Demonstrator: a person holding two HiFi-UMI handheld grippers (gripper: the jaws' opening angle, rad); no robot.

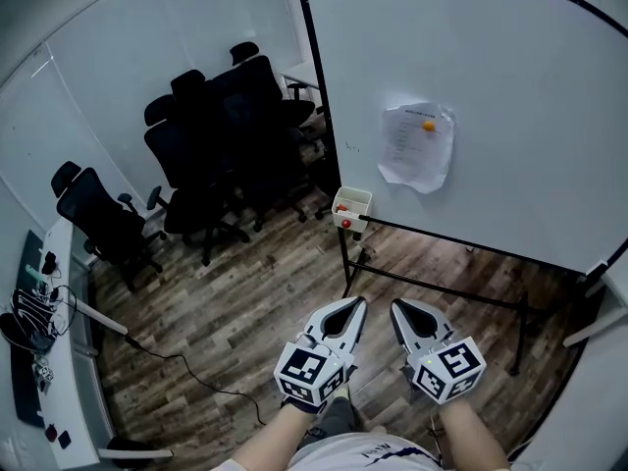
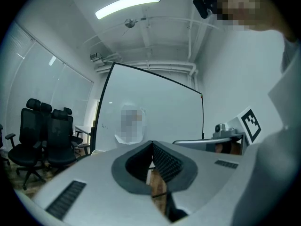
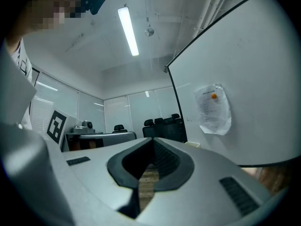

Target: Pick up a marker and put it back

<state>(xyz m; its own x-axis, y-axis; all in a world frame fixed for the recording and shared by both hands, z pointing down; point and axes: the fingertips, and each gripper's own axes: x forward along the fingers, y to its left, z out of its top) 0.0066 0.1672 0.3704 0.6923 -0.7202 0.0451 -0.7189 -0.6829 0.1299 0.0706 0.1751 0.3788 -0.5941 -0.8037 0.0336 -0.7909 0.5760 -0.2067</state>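
Observation:
A small white marker tray hangs at the lower left corner of the whiteboard, with red-capped markers in it. Both grippers are held close to my body over the wooden floor, well short of the tray. My left gripper is shut and empty, its tips meeting in the left gripper view. My right gripper beside it is also shut with nothing held, as seen in the right gripper view. That view also shows the whiteboard to the right.
A paper sheet hangs on the whiteboard under an orange magnet. The board's black stand crosses the floor ahead of the grippers. Several black office chairs stand at the back left. A white desk with cables runs along the left.

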